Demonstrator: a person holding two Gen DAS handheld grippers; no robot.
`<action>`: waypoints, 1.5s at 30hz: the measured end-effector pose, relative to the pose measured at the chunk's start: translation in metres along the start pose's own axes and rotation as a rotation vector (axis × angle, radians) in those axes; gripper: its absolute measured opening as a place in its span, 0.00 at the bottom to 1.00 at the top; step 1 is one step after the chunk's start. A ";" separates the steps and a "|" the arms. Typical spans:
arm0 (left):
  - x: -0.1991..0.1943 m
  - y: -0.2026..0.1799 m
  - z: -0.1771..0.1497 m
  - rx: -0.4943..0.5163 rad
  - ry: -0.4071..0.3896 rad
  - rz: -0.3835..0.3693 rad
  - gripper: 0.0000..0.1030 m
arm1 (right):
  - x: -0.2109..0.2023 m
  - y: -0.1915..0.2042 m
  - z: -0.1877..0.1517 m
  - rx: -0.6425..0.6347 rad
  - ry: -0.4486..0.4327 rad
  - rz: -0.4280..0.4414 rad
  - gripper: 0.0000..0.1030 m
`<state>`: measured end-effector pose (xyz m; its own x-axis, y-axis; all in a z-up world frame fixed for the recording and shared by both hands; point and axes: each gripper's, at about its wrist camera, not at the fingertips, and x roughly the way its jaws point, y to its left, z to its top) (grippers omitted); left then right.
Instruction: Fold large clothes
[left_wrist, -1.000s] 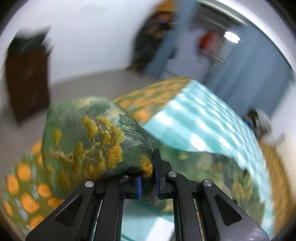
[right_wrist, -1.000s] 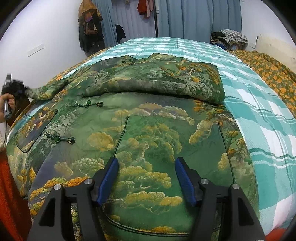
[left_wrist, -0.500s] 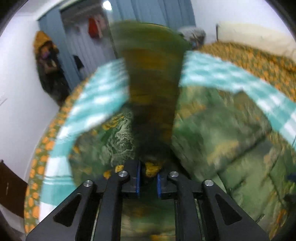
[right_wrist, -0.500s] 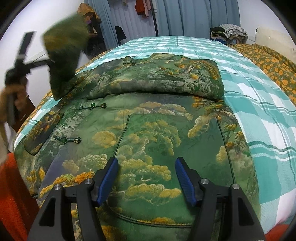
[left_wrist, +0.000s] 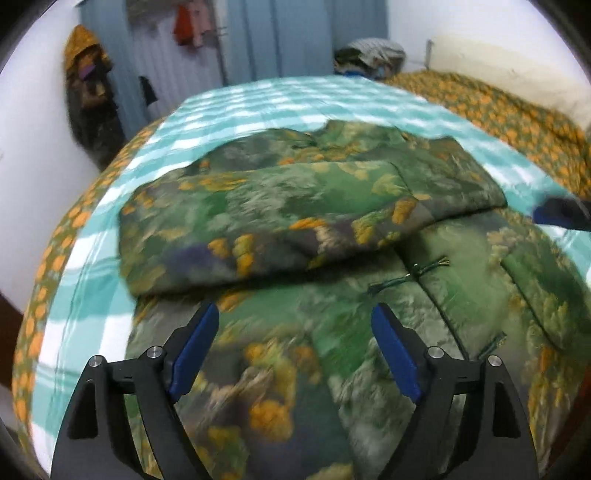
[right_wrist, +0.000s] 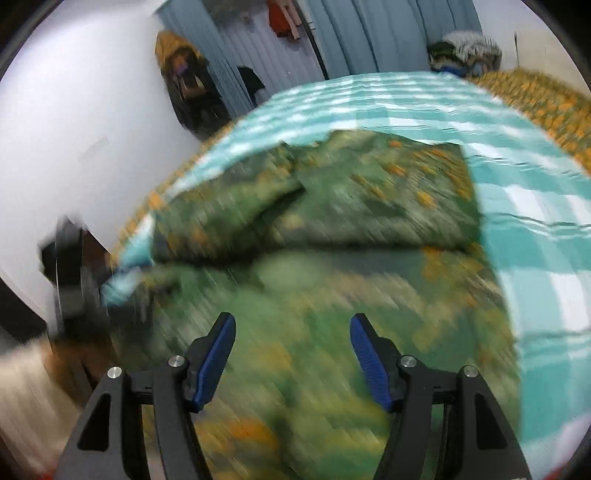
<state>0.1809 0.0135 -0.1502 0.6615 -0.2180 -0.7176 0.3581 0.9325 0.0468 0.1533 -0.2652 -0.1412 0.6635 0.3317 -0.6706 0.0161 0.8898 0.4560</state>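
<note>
so the left gripper just flipped the sleeve across the green jacket on the bed and let go, both sets of fingers wide open now, right gripper empty too, so 2 sleeves look in.

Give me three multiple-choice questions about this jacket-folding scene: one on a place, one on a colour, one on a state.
1. What does the green jacket lie on?
A. checked bedsheet
B. wooden floor
C. chair
2. What colour are the pads on the left gripper fingers?
A. red
B. blue
C. white
3. What state is the right gripper in?
A. shut on a sleeve
B. shut, empty
C. open

Answers: 1 A, teal checked bedsheet shows around the jacket. 2 B, the pads are blue. 3 C, its fingers stand apart with nothing between.
</note>
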 end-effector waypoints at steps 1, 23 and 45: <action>-0.003 0.008 -0.005 -0.040 -0.010 0.005 0.83 | 0.009 0.000 0.008 0.038 0.010 0.032 0.64; 0.025 0.041 -0.050 -0.247 0.037 -0.038 0.86 | 0.119 0.074 0.113 -0.176 -0.034 -0.175 0.15; 0.098 0.103 0.106 -0.300 0.050 -0.025 0.90 | 0.164 0.062 0.101 -0.297 0.085 -0.145 0.48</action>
<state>0.3529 0.0577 -0.1417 0.6192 -0.2342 -0.7495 0.1583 0.9721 -0.1730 0.3385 -0.1868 -0.1641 0.6056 0.2086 -0.7679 -0.1211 0.9779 0.1702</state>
